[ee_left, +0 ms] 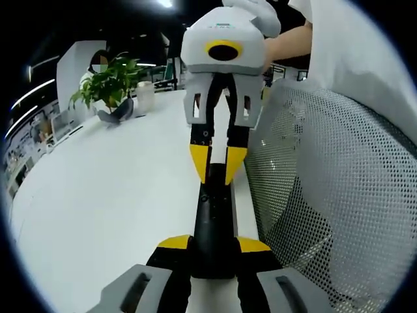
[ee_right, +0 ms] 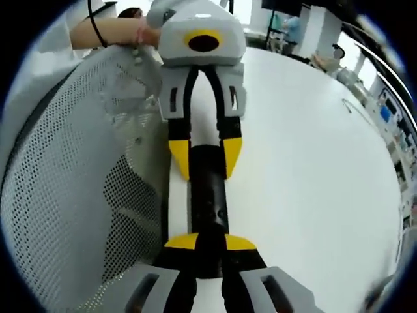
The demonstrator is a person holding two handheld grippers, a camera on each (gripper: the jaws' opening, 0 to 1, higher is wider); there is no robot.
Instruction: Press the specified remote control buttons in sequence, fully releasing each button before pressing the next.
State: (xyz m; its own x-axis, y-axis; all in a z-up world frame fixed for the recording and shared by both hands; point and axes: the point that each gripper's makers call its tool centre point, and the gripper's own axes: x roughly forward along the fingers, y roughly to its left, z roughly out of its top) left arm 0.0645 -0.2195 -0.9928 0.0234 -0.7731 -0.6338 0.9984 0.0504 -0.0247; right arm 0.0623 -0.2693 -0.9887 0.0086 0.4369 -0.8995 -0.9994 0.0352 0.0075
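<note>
Your left hand-held gripper (ee_left: 214, 243) clamps one end of the black remote (ee_left: 214, 215) over the white counter (ee_left: 98, 208); your right hand-held gripper (ee_right: 211, 242) clamps the other end. Its casing lettering looks too blurred to read.

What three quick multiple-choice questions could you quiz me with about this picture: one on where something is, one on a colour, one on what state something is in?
1. Where is the potted plant?
A. on the far part of the white table
B. on the mesh chair
C. on the floor

2. What colour are the tips of the fingers?
A. red
B. yellow
C. green

3. How is the black remote control held?
A. lying free on the table
B. by one gripper alone
C. by both grippers, one at each end

Answers: 1 A, the plant stands at the table's far edge. 2 B, every tip shows yellow. 3 C, the left gripper and the right gripper each close on an end of it.
</note>
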